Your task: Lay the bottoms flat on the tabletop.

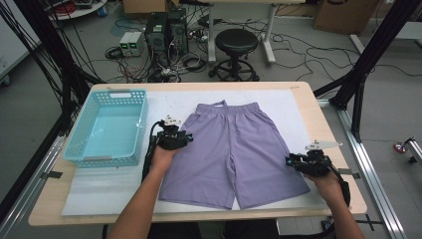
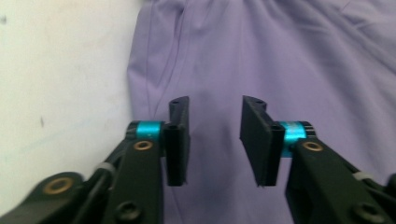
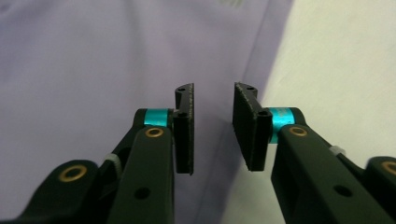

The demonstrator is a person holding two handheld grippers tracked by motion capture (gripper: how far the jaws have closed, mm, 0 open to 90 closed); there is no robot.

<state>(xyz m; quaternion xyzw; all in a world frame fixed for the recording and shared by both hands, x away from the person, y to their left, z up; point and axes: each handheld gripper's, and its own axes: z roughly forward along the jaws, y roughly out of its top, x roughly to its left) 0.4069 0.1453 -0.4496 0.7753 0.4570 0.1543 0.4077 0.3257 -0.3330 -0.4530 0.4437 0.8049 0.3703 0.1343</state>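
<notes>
one blue basket (image 1: pixel 89 144), hollow

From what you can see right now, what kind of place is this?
Probably a lab or workshop for recording: tangled black cables and black computer towers on the grey floor, black metal frame posts, and a light wooden table with purple fabric shorts.

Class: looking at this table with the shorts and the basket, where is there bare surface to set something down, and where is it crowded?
Free: the white mat strip in front of the blue basket, left of the purple shorts; the mat between waistband and far edge; the basket's inside. Crowded: both side hems, where the left tongs and right tongs hover.
</notes>
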